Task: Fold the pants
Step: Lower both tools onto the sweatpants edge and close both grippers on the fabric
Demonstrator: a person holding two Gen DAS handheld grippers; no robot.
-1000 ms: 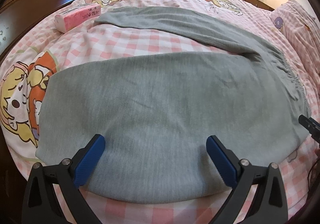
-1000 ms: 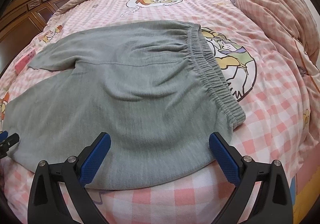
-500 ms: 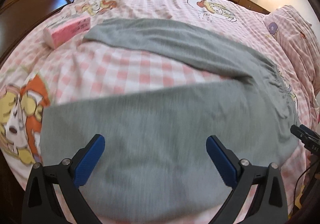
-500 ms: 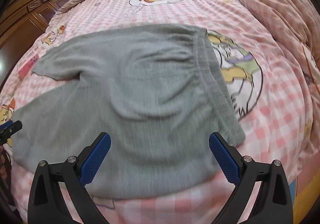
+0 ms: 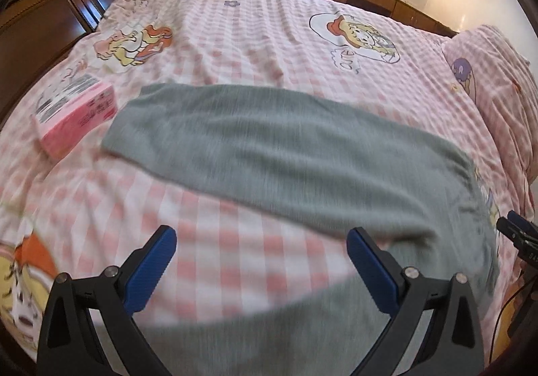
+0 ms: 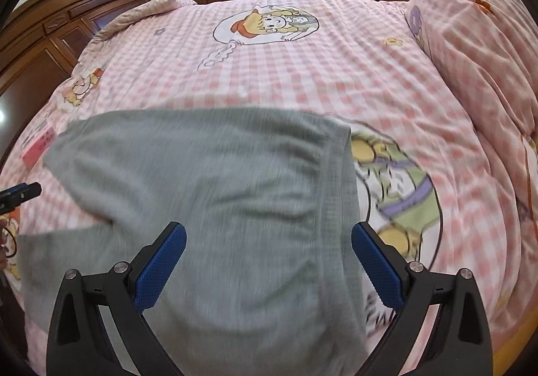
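Left wrist view: the left gripper has its blue fingers spread wide, nothing between them but pink checked bedspread.
Near leg: one leg of the grey pants shows just below and behind the fingertips, running under the right-hand finger; its hem is out of frame.
Far leg: ahead of the fingers, well apart from them, lying flat and slanting from ahead-left toward the waist at the right.
Tissue pack: a pink tissue pack sits ahead and left of the left finger, just beside the far leg's hem, not touching it as far as the blur allows.
Right wrist view: the right gripper is likewise wide apart and holds nothing.
Seat and waistband: the seat of the pants fills the gap between the right fingers; the elastic waistband runs forward past the inside of the right-hand finger.
Other gripper: each view catches a tip of the other gripper at its edge, level with the fingers.
Done: the pants look spread flat on the bed, legs splayed in a V, waist to the right.
Left: no fold is visible yet, so by my reading the whole job remains: bring one leg onto the other, then fold lengthwise.
Caution: both views are motion-blurred, so the exact cloth edges are unclear.
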